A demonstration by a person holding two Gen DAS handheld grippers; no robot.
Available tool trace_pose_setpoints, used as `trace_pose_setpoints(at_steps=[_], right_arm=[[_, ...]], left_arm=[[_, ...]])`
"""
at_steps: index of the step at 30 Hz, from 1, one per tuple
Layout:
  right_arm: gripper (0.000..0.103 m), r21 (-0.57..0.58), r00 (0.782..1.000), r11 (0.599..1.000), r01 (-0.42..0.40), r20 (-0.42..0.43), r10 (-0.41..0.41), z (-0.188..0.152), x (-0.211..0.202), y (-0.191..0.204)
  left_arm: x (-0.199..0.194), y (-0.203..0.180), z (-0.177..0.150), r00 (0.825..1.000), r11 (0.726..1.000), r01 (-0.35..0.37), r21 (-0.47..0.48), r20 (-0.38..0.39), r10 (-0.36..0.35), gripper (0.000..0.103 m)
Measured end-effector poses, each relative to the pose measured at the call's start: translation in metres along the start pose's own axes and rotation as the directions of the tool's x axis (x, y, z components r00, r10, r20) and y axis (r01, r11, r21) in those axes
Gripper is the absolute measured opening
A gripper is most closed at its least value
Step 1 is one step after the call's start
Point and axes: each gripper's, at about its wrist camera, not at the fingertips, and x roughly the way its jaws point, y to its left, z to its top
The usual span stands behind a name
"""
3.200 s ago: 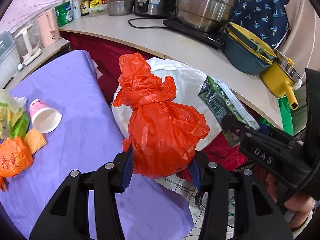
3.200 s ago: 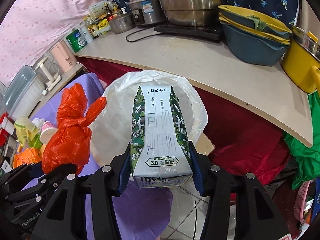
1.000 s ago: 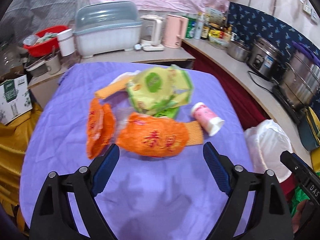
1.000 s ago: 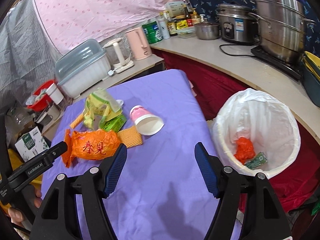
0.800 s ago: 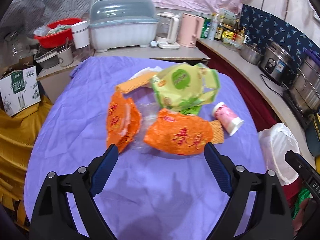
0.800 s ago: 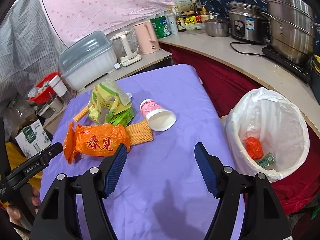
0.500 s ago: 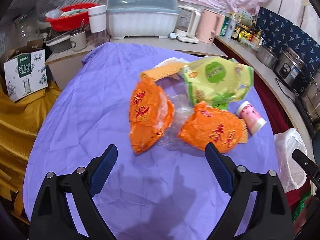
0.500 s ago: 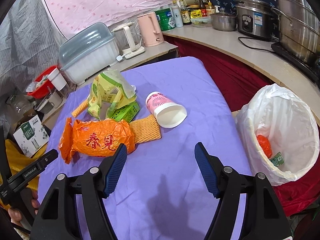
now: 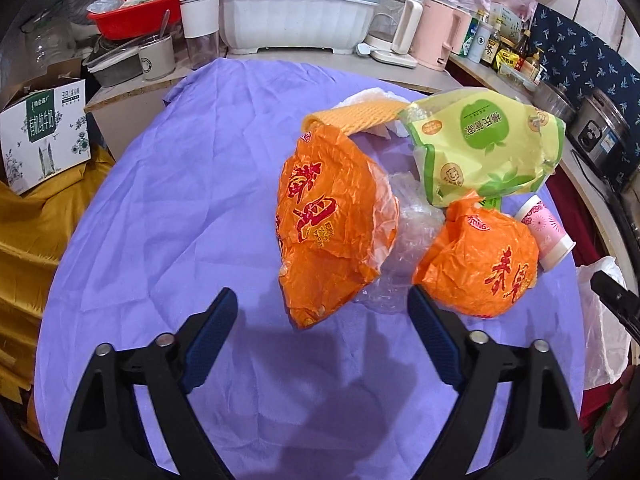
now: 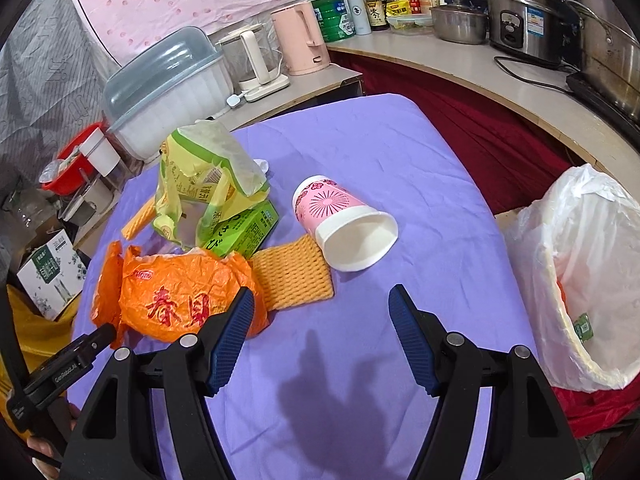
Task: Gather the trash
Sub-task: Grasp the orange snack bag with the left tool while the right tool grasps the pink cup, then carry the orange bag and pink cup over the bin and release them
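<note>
The left hand-held gripper (image 9: 322, 322) hangs released over the near part of the worktop (image 9: 180, 208). Its jaws have just been narrowing, and nothing is between them yet; the flattened orange wrapper (image 9: 332, 224) lies just beyond its tips. The right hand-held gripper (image 10: 320, 330) is also released and empty, above the purple cloth, with the foam net sleeve (image 10: 292, 276) and the tipped pink paper cup (image 10: 344, 222) ahead of it. The trash sits in one heap toward the worktop's right edge: a second puffed orange wrapper (image 9: 480, 264), a yellow-green bag (image 9: 488, 148) and a green carton (image 10: 244, 232). The lined bin (image 10: 576, 280) stands off that edge. The risk, I think, is that the wrappers overlap with clear film (image 9: 404, 248) between them, so a pinch may drag a neighbour along or pull the cloth. The cup, lying on its side, can roll away if a finger nudges it.
</note>
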Motion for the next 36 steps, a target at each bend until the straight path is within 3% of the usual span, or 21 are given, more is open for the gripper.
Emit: trace_pose_setpoints(at_steps=[2, 9, 11, 15, 17, 20, 29, 36], right_arm=[[0.065, -0.001, 1.0, 1.0, -0.001, -0.001, 0.001, 0.004, 0.007, 0.0], [0.051, 0.015, 1.0, 1.0, -0.004, -0.027, 0.005, 0.014, 0.039, -0.002], [0.043, 0.01, 1.0, 1.0, -0.002, -0.029, 0.003, 0.015, 0.046, 0.0], [0.029, -0.002, 0.999, 1.0, 0.006, -0.034, -0.006, 0.019, 0.058, 0.003], [0.015, -0.009, 0.999, 1.0, 0.007, -0.036, -0.008, 0.02, 0.061, 0.004], [0.004, -0.016, 0.999, 1.0, 0.011, -0.033, -0.011, 0.023, 0.063, 0.005], [0.003, -0.012, 0.998, 1.0, 0.001, 0.064, 0.0, 0.03, 0.013, 0.0], [0.003, -0.001, 0.986, 1.0, -0.003, 0.166, 0.003, 0.036, -0.053, -0.021]], left_arm=[[0.003, 0.003, 0.002, 1.0, 1.0, 0.02, -0.008, -0.012, -0.021, 0.069], [0.013, 0.008, 0.004, 0.996, 0.997, 0.071, -0.012, -0.055, -0.071, 0.016], [0.013, 0.009, 0.004, 0.995, 0.997, 0.08, -0.017, -0.057, -0.081, 0.008], [0.006, 0.012, 0.007, 0.996, 0.997, 0.08, -0.021, -0.037, -0.081, 0.003], [0.001, 0.013, 0.008, 0.996, 0.996, 0.081, -0.021, -0.025, -0.082, 0.003], [-0.009, 0.014, 0.01, 0.997, 0.997, 0.073, -0.023, -0.003, -0.074, 0.003], [-0.059, 0.007, 0.022, 0.99, 0.994, 0.107, -0.009, 0.091, -0.106, 0.003], [-0.109, -0.041, 0.029, 0.966, 0.979, 0.187, 0.081, 0.167, -0.198, 0.003]])
